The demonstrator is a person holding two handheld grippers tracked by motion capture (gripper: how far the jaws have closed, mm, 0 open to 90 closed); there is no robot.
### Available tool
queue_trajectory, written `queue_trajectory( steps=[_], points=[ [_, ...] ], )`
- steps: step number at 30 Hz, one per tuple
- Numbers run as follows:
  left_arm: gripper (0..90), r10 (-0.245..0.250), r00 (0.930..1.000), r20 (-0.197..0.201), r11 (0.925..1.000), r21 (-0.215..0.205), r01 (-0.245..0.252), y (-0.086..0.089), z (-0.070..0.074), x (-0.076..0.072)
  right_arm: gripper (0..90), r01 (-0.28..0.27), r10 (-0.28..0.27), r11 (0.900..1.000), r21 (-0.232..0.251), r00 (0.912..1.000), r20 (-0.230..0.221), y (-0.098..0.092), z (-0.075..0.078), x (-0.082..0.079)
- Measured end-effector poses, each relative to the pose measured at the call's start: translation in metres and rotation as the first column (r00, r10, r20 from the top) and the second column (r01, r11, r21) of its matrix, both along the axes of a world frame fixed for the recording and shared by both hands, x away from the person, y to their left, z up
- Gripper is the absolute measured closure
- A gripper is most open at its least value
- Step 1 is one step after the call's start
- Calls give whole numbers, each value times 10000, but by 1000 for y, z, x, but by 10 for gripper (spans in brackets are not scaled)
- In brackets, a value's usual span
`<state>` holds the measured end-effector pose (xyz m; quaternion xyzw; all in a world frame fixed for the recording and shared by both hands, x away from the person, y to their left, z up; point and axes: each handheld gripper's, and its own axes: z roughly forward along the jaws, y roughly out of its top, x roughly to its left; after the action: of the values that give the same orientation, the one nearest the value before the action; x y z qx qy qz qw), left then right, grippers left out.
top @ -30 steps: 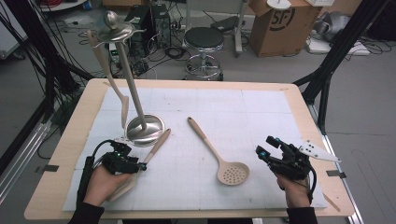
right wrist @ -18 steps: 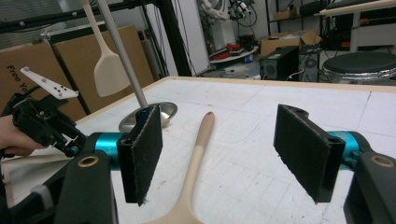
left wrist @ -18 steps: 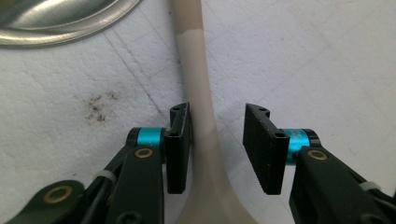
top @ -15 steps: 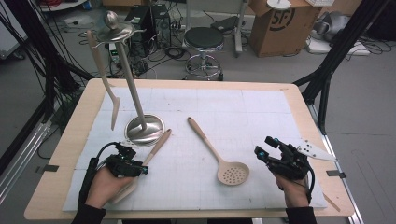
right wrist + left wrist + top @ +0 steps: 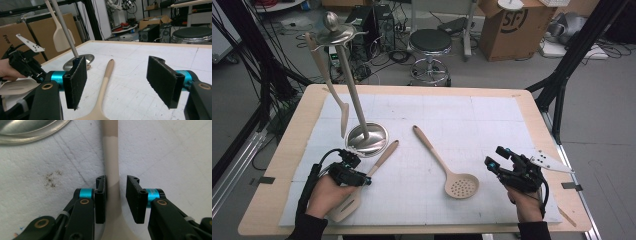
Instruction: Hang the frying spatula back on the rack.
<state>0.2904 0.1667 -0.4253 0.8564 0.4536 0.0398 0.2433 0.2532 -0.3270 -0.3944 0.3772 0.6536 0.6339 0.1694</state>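
A beige spatula (image 5: 384,155) lies on the white mat, its blade (image 5: 343,207) near the front edge. My left gripper (image 5: 364,177) straddles its handle (image 5: 111,157). The jaws have just been closing: one pad touches the handle, and a narrow gap stays at the other. A beige slotted spoon (image 5: 437,157) lies mid-table. My right gripper (image 5: 498,157) rests at the front right, open and holding nothing, and the spoon's handle (image 5: 105,80) lies on the mat beyond its pads (image 5: 76,82). A metal utensil stand (image 5: 369,135) carries a second spatula (image 5: 343,117) hanging from its top.
The stand's round base (image 5: 27,130) sits just beyond my left gripper. The wooden table's edge (image 5: 412,90) frames the mat. Behind the table are a stool (image 5: 429,42), a cardboard box (image 5: 512,25) and black frame posts (image 5: 562,75).
The left gripper's jaws have narrowed around the lying spatula's handle. The hanging spatula has swung left and back. The right gripper has kept still.
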Motion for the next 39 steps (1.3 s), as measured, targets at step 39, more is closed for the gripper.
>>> queue_trajectory(
  steps=[39],
  points=[
    [783,998,9509,2929,9482,-3177,-17,32,7,-25,331,111,-111,9998,-135,9999,-22,4,-3,1]
  ],
)
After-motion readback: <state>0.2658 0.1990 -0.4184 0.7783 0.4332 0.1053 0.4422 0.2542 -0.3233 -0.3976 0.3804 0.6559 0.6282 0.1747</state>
